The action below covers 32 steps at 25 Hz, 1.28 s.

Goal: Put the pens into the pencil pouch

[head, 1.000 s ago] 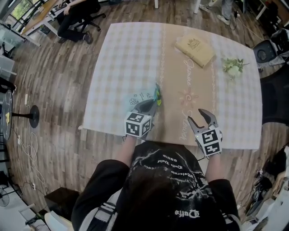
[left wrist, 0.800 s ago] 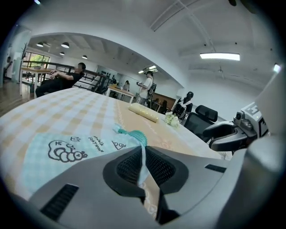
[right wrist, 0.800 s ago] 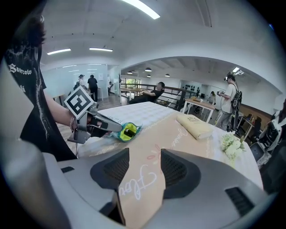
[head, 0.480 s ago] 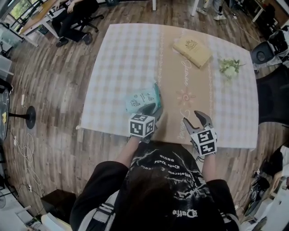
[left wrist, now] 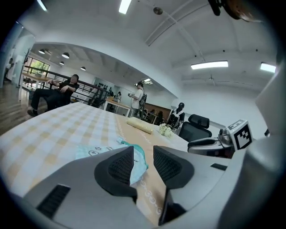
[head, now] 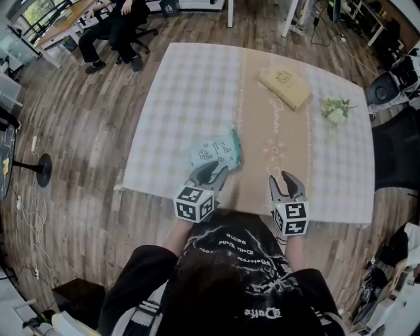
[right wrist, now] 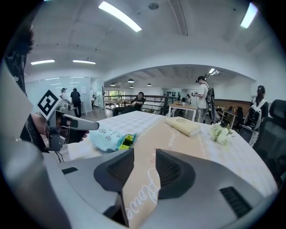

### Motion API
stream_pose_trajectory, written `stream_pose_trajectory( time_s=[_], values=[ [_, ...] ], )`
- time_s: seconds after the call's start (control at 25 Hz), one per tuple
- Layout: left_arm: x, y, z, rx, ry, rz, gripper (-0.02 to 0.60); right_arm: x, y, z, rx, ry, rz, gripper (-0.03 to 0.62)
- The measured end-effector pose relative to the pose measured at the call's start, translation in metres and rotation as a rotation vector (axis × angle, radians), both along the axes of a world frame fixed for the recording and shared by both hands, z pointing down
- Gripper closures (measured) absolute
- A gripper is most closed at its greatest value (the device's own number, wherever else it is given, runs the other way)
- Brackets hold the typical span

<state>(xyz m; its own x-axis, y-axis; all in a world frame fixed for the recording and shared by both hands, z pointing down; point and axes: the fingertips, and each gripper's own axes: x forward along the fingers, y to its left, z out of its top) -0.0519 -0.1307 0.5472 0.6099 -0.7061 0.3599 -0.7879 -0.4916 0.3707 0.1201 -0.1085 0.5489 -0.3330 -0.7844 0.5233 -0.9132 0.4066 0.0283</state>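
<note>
Right, one mint pencil pouch (head: 216, 149) lies flat on the desk (head: 187, 79) near its front edge, beside the left edge of the tan runner (head: 259, 98). Pens can't be counted: only a yellow-green bit (right wrist: 128, 141) shows at the pouch's open mouth in the right gripper view. It is too small to tell whether it is a pen or lining, and the head view doesn't resolve it. Two tongs. The left tongs (head: 213, 170) sit just short of the pouch, released, jaws just been opening, nothing between the pads; the pouch's near corner shows through the gap beyond the tips. The right tongs (head: 285, 177) are over the runner, well apart from the pouch. Their jaws have just been closing but are apart, with nothing between them, only runner lettering seen through the gap. Both hands are hidden behind the marker cubes. One beige book (head: 284, 85) on the runner's far end, one flower sprig (head: 336, 110) to its right. The writing on the book's cover is unreadable. One seated person (head: 121, 20) beyond the desk, partly cut off at the frame edge.
</note>
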Motion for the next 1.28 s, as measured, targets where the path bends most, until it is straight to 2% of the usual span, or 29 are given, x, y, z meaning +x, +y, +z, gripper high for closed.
stream_pose_trajectory(
  time_s=[0.12,0.36,0.44,0.56,0.76,0.96,1.28],
  values=[
    [-0.024,0.008,-0.009,0.036,0.008,0.010,0.437,-0.001,0.003,-0.002,0.038,0.006,0.056,0.463],
    [-0.060,0.029,-0.006,0.070,-0.071,-0.012,0.511,-0.001,0.012,-0.008,0.114,-0.071,0.165,0.581],
    [-0.063,0.034,-0.007,0.077,-0.080,-0.006,0.532,-0.010,0.014,-0.007,0.118,-0.095,0.156,0.585],
    [-0.065,0.036,-0.010,0.090,-0.094,0.003,0.561,-0.023,0.018,-0.004,0.104,-0.058,0.116,0.586],
    [-0.076,0.037,-0.016,0.073,-0.020,-0.026,0.561,-0.027,0.021,-0.009,0.125,-0.025,0.118,0.588],
    [-0.076,0.040,-0.022,0.102,-0.043,-0.029,0.561,-0.025,0.018,-0.017,0.146,-0.019,0.130,0.588],
    [-0.074,0.044,-0.032,0.149,-0.056,-0.044,0.561,-0.038,0.022,-0.013,0.148,-0.017,0.097,0.588]
  ],
)
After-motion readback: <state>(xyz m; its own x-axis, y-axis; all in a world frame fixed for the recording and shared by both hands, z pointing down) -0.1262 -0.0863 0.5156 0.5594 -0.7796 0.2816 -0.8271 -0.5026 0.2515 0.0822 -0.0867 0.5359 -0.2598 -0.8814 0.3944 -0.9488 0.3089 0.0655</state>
